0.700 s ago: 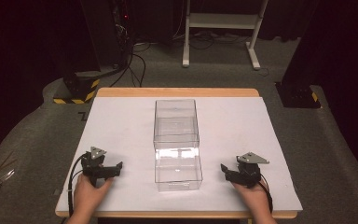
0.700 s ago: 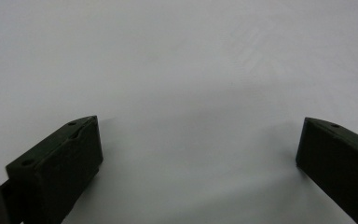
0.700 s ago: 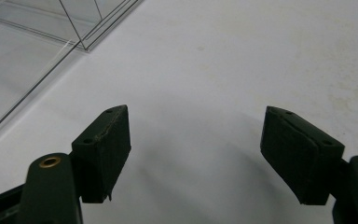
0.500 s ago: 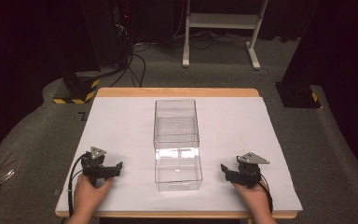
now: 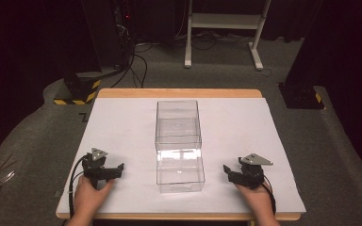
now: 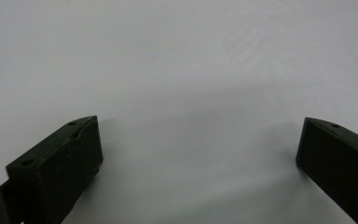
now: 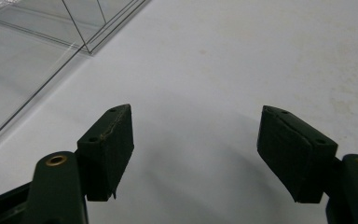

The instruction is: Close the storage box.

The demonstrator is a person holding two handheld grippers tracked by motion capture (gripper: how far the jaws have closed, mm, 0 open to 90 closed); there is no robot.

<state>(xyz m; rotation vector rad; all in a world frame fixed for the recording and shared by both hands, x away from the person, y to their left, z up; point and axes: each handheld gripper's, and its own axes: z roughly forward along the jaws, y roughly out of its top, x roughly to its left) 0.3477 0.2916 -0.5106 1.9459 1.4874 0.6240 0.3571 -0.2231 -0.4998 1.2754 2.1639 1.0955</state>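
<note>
Altogether two clear plastic boxes stand on the bench (image 5: 122, 127), and two hand-held grippers rest at its near edge, one in each of the person's hands.

On the person's left, the left hand-held gripper (image 5: 119, 168) sits on the white sheet that covers the bench, well apart from the boxes, its tips turned toward them. Its own view has both black jaws spread wide over bare white surface, with nothing between them. The left hand (image 5: 88, 197) grips it from behind, and a black cable loops beside it.

Opposite it, the right hand-held gripper (image 5: 227, 170) lies near the right side of the near box, tips turned toward it but not touching it. Its jaws too stand wide apart with nothing between them. In the right gripper view the lower edge of a clear box (image 7: 37, 46) crosses the upper left corner.

Both boxes are lined up one behind the other along the middle of the bench, seemingly touching end to end. The far box (image 5: 177, 123) looks taller; the near box (image 5: 180, 170) is lower. Each is transparent, and I see nothing inside either.
</note>
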